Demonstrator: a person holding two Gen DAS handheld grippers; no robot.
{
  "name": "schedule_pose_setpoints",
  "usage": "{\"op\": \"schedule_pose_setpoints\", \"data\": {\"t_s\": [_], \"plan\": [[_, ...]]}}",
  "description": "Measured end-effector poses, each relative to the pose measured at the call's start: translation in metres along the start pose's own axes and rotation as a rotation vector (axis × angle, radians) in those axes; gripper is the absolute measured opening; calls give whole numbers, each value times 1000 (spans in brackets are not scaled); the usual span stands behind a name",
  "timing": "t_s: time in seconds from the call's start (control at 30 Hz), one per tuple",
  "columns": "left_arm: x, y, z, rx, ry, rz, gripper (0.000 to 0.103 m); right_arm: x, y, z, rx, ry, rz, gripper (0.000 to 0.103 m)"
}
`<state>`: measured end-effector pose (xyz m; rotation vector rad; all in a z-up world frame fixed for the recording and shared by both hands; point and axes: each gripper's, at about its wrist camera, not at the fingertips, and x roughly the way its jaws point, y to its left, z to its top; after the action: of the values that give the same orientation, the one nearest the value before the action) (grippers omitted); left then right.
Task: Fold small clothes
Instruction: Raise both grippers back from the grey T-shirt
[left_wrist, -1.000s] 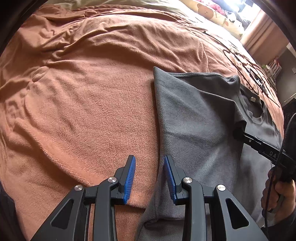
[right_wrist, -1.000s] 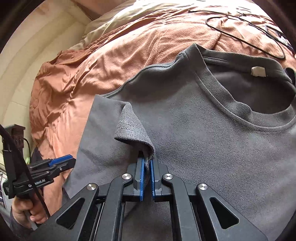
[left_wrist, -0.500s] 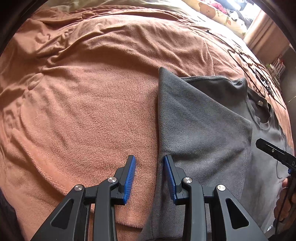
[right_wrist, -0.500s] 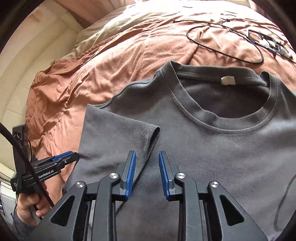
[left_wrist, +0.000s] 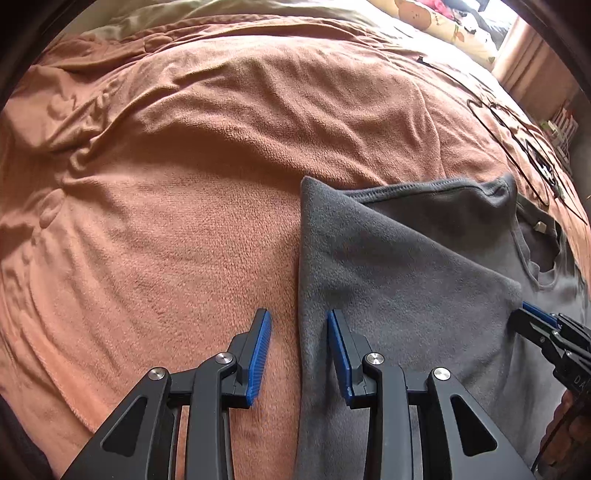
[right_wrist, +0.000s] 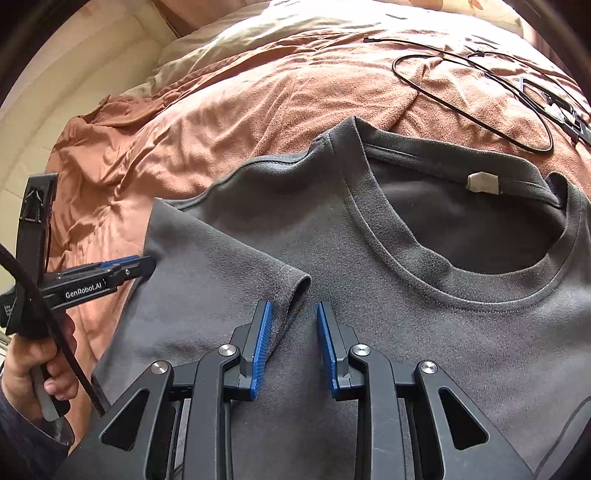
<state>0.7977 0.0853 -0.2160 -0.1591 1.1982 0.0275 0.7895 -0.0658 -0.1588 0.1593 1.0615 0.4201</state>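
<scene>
Both tools are matte black plastic with open triangular cut-outs in their linkage arms and round silver screws at the pivots. The left gripper (left_wrist: 299, 354) carries ribbed blue pads on the inner faces of its fingers (left_wrist: 260, 354), and the right gripper (right_wrist: 293, 350) is built the same. Seen from the right wrist, the left tool's side bears white "GenRobot.AI" lettering, and a thick black cable (right_wrist: 48, 325) runs past the left hand (right_wrist: 33, 365). A dark sleeve (right_wrist: 22, 439) sits at seven o'clock.
</scene>
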Motion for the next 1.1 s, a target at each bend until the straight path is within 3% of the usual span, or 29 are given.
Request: {"op": "schedule_pose_setpoints", "data": {"t_s": [0.3, 0.5, 0.6, 0.9, 1.1], "plan": [[19, 7, 44, -67, -31, 63, 41, 6, -3, 1, -10, 4, -3, 21], [19, 14, 49, -140, -49, 77, 43, -13, -10, -6, -21, -37, -7, 22], [6, 16, 40, -121, -54, 100, 43, -31, -11, -15, -47, -70, -57, 22], [-49, 11, -9, -106, -70, 3, 43, -101, 20, -48, -134, -137, -146, 23], [-100, 1, -48, -98, -112, -36, 44, -134, 33, -75, -113, -54, -128, 25]]}}
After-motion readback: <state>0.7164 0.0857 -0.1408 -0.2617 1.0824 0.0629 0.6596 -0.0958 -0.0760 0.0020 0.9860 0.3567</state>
